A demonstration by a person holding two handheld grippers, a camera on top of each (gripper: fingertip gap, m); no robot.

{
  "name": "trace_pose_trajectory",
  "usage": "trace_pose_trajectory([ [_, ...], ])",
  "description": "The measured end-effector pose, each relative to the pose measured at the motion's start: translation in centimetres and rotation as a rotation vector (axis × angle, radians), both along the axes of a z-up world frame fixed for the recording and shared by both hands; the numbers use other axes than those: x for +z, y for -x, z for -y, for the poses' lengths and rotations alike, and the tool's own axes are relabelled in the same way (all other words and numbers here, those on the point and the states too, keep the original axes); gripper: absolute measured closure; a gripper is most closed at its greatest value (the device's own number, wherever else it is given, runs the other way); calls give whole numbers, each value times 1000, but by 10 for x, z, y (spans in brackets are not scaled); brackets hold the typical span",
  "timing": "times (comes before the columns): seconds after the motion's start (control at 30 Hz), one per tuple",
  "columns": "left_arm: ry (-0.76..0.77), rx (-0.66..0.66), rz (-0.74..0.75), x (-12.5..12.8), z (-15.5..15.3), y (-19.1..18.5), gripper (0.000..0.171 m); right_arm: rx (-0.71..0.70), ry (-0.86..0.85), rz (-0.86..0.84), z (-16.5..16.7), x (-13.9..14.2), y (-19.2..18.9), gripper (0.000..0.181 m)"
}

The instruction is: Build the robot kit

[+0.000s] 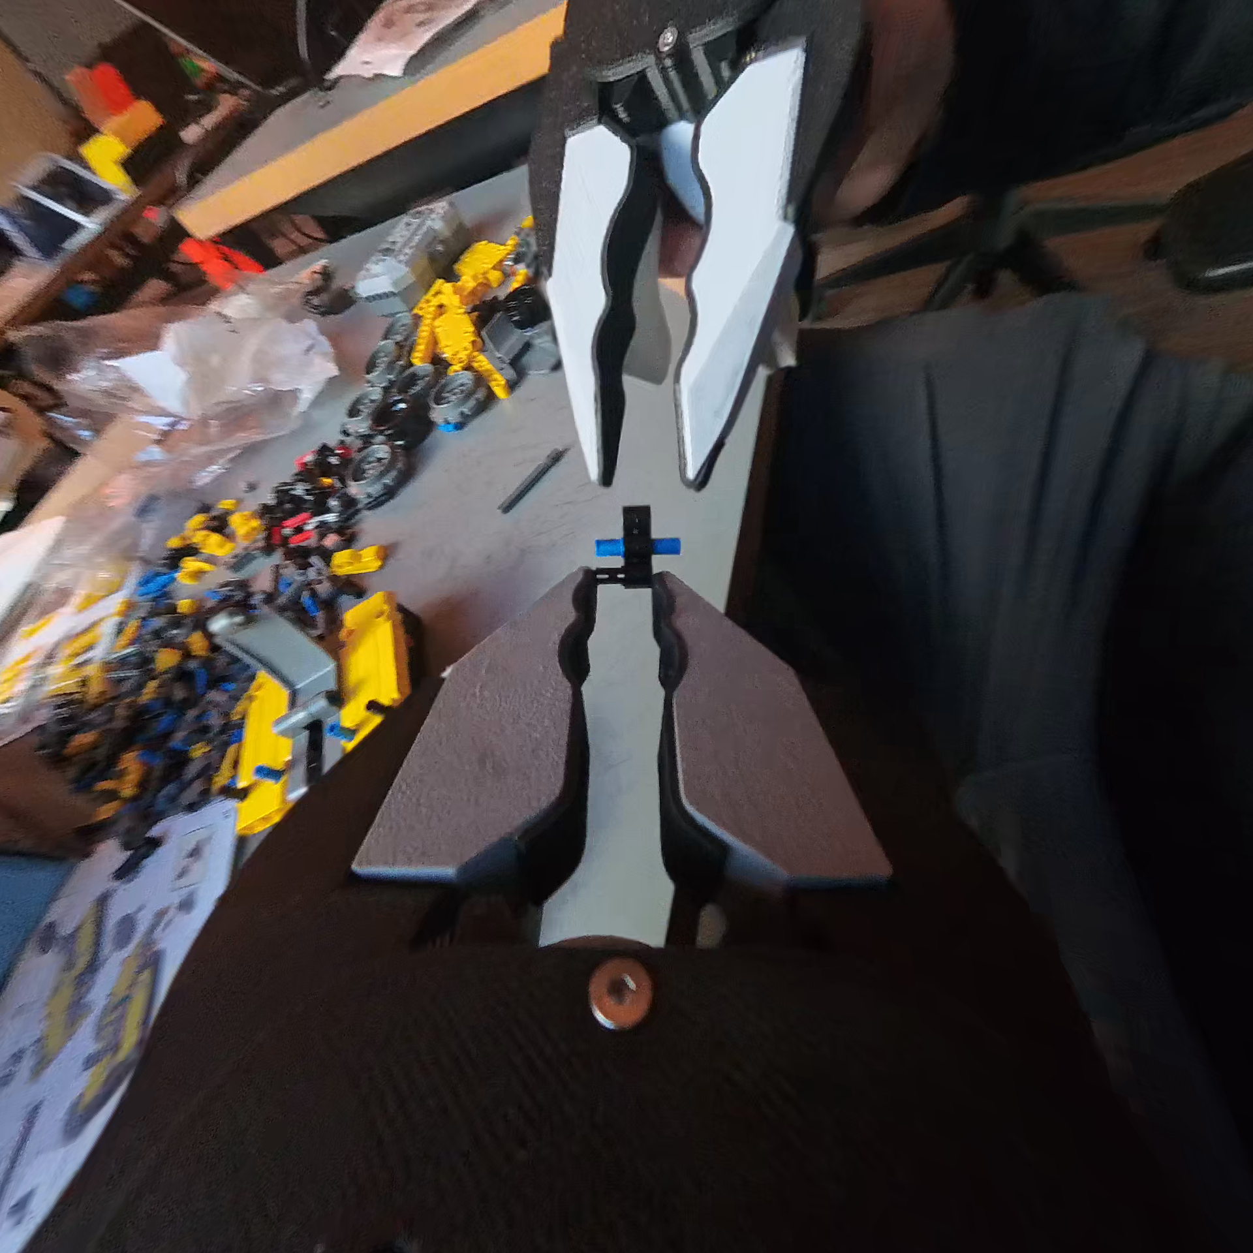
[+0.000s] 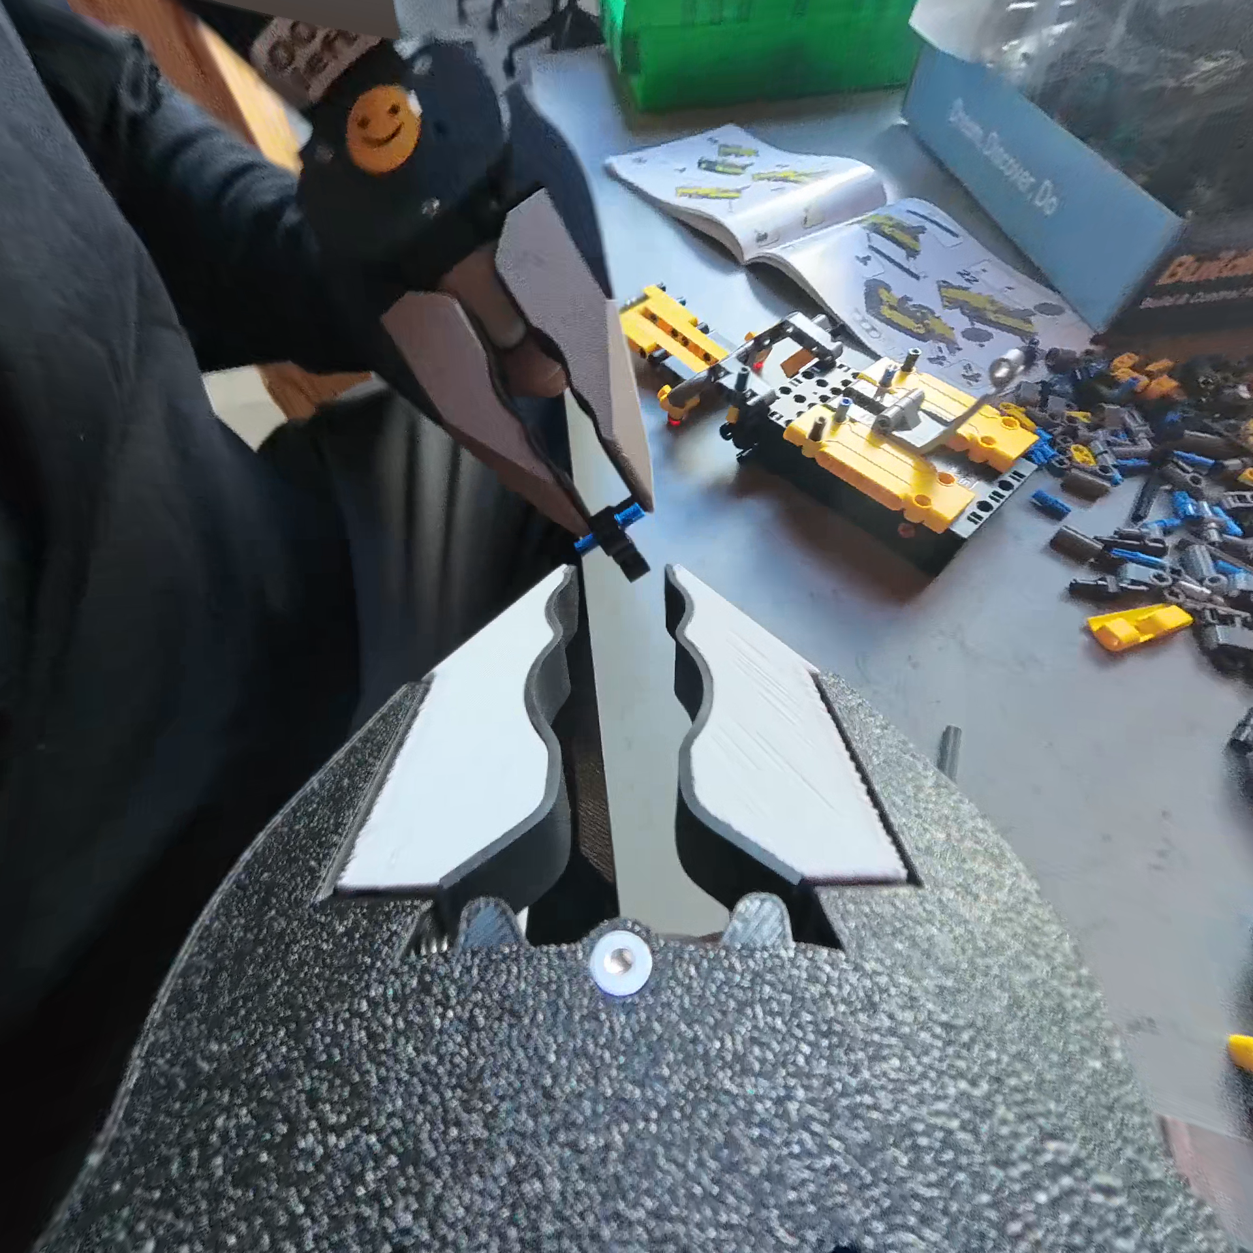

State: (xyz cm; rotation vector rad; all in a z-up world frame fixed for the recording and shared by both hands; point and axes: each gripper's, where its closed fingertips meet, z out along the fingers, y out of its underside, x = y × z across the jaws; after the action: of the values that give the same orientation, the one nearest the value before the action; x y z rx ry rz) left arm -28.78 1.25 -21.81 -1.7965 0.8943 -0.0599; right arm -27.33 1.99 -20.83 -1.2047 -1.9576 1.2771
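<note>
My left gripper (image 1: pixel 627 580) has brown fingers and is shut on a small black connector piece (image 1: pixel 635 542) with a blue pin (image 1: pixel 668 546) through it. It holds the piece in the air over the grey table's edge (image 1: pixel 739 488). My right gripper (image 1: pixel 649 480) has white fingers and is open and empty, its tips just short of the piece and pointing at it. In the right wrist view, my right gripper (image 2: pixel 620 571) is open just below the black piece (image 2: pixel 618 539), which my left gripper (image 2: pixel 613 519) holds from the upper left.
A part-built yellow and black model (image 2: pixel 881 434), an open instruction booklet (image 2: pixel 813 203) and a pile of loose pieces (image 2: pixel 1152 474) lie on the table to the right. A wheeled yellow model (image 1: pixel 454 332), plastic bags (image 1: pixel 224 366) and a black axle (image 1: pixel 532 478) lie farther off. A person's dark clothing (image 2: pixel 135 542) is close by. Both grippers' tips are close together, under 4 cm apart.
</note>
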Motion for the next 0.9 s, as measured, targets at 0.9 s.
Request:
trace_pose_trajectory([
  [0.9, 99, 89, 265, -5, 8, 21, 158, 12, -223, -71, 7, -4, 31, 152],
])
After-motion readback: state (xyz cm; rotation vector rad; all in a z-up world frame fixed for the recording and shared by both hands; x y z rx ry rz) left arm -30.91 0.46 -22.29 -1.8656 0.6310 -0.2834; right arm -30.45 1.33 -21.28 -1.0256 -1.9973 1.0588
